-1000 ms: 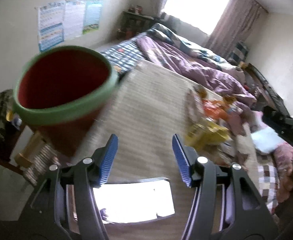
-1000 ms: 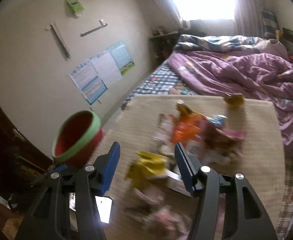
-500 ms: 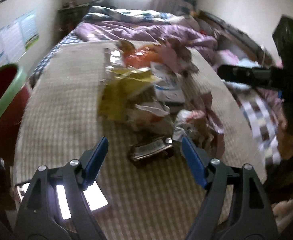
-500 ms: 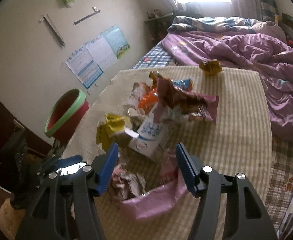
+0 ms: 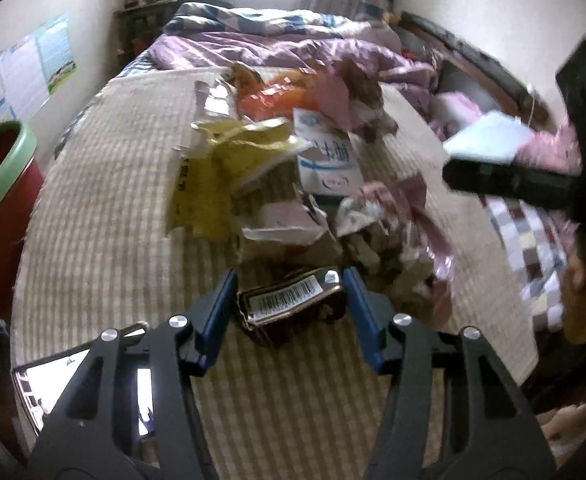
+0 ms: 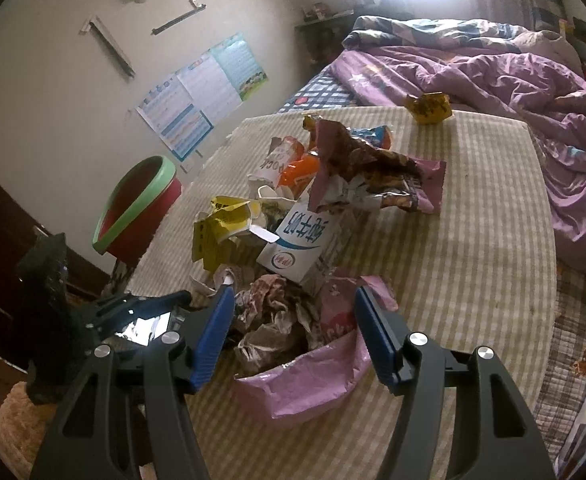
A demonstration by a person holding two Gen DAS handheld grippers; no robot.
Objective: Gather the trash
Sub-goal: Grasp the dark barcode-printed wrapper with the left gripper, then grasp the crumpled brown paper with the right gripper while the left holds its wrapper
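Left wrist view, left gripper (image 5: 291,296) spread wide around a dark barcoded wrapper (image 5: 293,305) on the striped tablecloth (image 5: 105,216), right gripper (image 6: 293,320) likewise released over crumpled trash (image 6: 271,320), red bin (image 6: 137,206) at table's left edge.

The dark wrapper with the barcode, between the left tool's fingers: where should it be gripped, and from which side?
Grip the dark wrapper across its short ends, from the near table edge. It lies flat and alone in front of the pile, already bracketed by the open left tool.
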